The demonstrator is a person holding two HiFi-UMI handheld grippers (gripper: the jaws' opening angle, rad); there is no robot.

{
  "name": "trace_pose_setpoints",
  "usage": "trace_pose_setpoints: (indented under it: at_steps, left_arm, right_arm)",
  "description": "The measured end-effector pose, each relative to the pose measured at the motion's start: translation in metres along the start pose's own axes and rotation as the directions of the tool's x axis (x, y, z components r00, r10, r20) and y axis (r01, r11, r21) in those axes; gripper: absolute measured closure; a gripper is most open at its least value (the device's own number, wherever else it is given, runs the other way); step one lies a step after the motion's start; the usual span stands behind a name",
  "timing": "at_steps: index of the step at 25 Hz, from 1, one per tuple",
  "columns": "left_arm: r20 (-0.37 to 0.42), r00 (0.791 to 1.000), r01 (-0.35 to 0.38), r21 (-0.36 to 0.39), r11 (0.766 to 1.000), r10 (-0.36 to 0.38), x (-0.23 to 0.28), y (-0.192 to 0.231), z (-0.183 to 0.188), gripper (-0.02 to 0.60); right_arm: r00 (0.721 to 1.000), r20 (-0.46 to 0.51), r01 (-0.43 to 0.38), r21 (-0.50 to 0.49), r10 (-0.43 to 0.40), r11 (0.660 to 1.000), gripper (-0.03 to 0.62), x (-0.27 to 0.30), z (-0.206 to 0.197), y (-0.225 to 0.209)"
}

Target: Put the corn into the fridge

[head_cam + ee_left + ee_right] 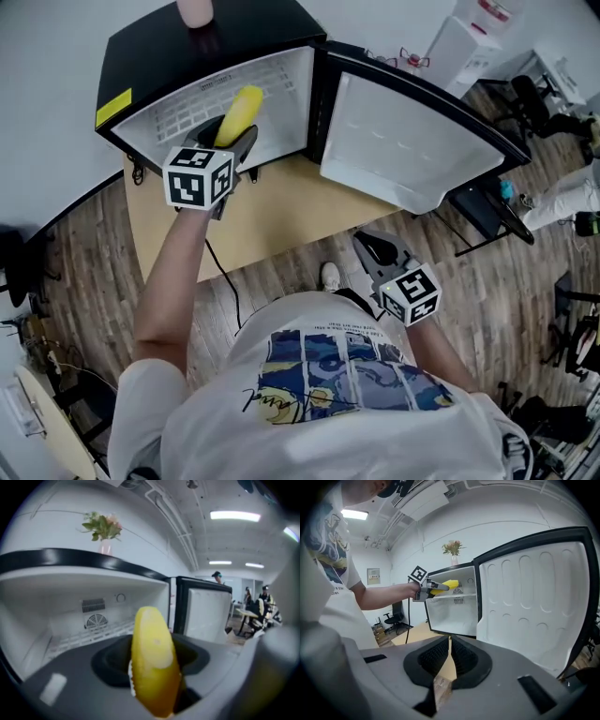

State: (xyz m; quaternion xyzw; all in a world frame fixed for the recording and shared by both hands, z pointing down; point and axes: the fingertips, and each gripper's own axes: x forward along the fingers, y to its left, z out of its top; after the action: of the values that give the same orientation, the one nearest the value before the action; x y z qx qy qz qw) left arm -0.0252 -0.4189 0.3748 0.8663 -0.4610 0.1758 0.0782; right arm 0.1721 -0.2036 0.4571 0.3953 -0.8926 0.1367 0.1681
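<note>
A yellow corn cob [239, 114] sticks up from my left gripper [234, 141], which is shut on it at the mouth of the open black mini fridge [150, 75]. In the left gripper view the corn [154, 663] stands between the jaws, just in front of the fridge's white wire shelf [89, 637]. The fridge door [403, 141] is swung wide to the right. My right gripper [375, 248] hangs low near my body with its jaws together and nothing in them; its own view shows it [449, 660] pointed at the fridge, with the corn [446, 586] at the upper compartment.
The fridge stands on a light wooden table [272, 216]. A pink vase [196, 11] with flowers [102, 527] sits on the fridge top. A black cable [220, 272] runs down off the table. Office chairs [525, 94] and desks stand at the right.
</note>
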Motion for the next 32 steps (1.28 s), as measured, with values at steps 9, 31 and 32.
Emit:
trace_pose_setpoints:
  at_steps: [9, 31, 32]
  left_arm:
    - [-0.094, 0.990, -0.096, 0.090, 0.991, 0.104, 0.072, 0.030, 0.012, 0.330]
    - [-0.215, 0.944, -0.218, 0.165, 0.962, 0.251, 0.144, 0.069, 0.014, 0.323]
    - [-0.212, 0.944, -0.220, 0.158, 0.963, 0.251, 0.144, 0.070, 0.014, 0.322]
  right_arm:
    - [0.998, -0.014, -0.068, 0.017, 0.068, 0.998, 0.572, 0.007, -0.006, -0.045]
    - [0.988, -0.039, -0.146, 0.027, 0.147, 0.989, 0.572, 0.000, -0.016, -0.117]
    - [0.988, -0.038, -0.148, 0.026, 0.149, 0.989, 0.572, 0.001, -0.016, -0.117]
